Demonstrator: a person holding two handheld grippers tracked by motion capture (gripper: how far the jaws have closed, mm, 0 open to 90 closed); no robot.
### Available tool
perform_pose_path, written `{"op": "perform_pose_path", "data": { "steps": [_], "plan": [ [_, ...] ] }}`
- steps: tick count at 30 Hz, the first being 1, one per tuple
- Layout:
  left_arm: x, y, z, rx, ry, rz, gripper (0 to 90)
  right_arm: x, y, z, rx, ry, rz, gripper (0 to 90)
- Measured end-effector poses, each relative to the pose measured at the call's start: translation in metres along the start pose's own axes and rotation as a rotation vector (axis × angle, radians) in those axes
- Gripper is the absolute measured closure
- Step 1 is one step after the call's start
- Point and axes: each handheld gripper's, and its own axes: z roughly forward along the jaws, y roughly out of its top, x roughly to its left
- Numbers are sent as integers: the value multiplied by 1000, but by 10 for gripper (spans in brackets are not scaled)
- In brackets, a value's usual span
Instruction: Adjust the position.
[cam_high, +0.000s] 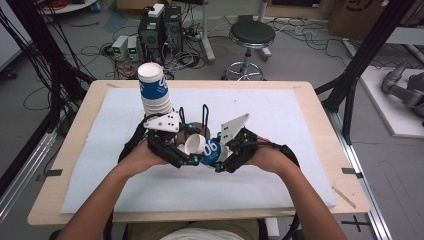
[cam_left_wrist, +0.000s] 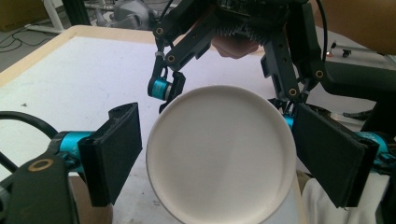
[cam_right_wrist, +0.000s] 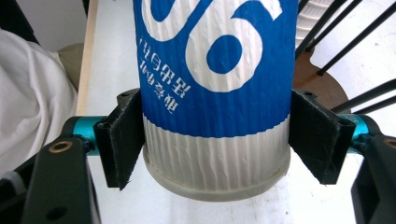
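Observation:
A blue and white paper cup (cam_high: 207, 148) lies on its side above the white mat, its mouth turned to the left. My right gripper (cam_high: 217, 162) is shut on it near the base; in the right gripper view both pads (cam_right_wrist: 123, 140) press the ribbed wall of the cup (cam_right_wrist: 215, 70). My left gripper (cam_high: 187, 161) is open, and the cup's white mouth (cam_left_wrist: 219, 149) sits between its jaws. A thin gap shows beside the left pad (cam_left_wrist: 116, 149). A leaning stack of the same cups (cam_high: 152, 87) stands behind the left hand.
A holder with thin black rods (cam_high: 205, 117) on a brown round base (cam_right_wrist: 322, 88) stands just behind both grippers. The white mat (cam_high: 280, 115) covers most of the wooden table. Beyond the table are a stool (cam_high: 251, 35), computer cases (cam_high: 160, 30) and cables on the floor.

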Motion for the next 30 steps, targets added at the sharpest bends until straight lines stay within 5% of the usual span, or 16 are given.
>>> {"op": "perform_pose_path", "data": {
  "steps": [23, 30],
  "plan": [
    [1, -5, 9, 45, -48, 10, 287, 5, 0, 3, 13, 3, -25, 240],
    [0, -8, 7, 4, -49, 8, 292, 6, -6, 0, -70, -3, -14, 217]
  ]
}}
